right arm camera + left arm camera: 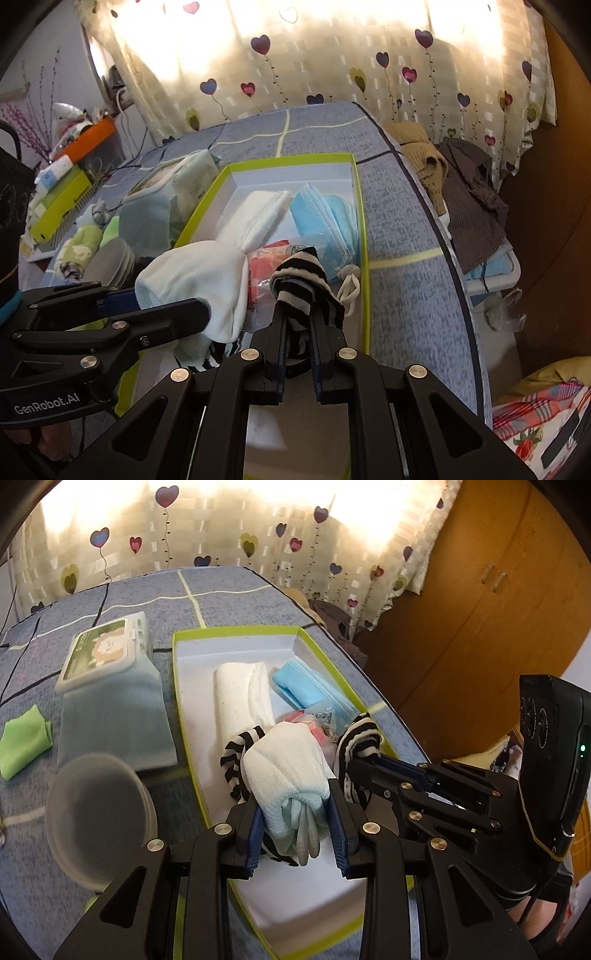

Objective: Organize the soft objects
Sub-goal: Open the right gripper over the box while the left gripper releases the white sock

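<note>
Left gripper clamps white bundle – right gripper pinches striped sock, over box

The clear round plastic container at the left wrist view's near left is smeared by blur, as is the pale blue soft pack under the wipes lid. The green-rimmed white cardboard box has its near end covered by gripper frames in both views. The black-and-white striped fabric runs behind the white knitted bundle, so whether it is one piece cannot be told. Print on the crinkled clear packet is too small to read.
</note>
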The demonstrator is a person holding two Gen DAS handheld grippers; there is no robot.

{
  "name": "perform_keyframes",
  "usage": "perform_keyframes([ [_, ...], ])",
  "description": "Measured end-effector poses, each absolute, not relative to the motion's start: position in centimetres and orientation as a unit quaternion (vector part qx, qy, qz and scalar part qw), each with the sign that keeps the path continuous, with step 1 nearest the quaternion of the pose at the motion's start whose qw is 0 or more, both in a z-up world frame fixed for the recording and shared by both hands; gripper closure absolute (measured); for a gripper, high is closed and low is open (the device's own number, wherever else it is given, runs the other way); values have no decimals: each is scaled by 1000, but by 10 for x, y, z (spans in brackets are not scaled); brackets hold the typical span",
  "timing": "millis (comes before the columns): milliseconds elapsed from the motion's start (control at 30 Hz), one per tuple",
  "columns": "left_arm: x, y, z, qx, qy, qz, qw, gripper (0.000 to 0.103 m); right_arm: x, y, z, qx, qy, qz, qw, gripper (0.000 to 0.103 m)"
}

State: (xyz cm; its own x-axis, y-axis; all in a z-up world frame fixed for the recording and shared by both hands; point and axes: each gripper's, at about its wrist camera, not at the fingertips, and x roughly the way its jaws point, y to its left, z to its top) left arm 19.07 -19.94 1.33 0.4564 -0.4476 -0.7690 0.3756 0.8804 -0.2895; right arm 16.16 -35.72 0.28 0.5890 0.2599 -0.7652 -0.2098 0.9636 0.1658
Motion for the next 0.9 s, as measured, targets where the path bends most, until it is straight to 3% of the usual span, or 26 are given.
perform_keyframes([
  [467,189,-196,20,-40,458,-261,849,71,168,-358,8,22,436,131,890,92],
  [533,184,-196,19,-40,462,-266,845,71,161,-357,9,20,441,132,888,89],
  [667,176,-196,18,-38,465,-270,842,66,150,-354,11,15,442,128,888,62],
  [900,164,-193,31,-38,446,-270,853,62,135,-357,23,15,431,117,895,60],
])
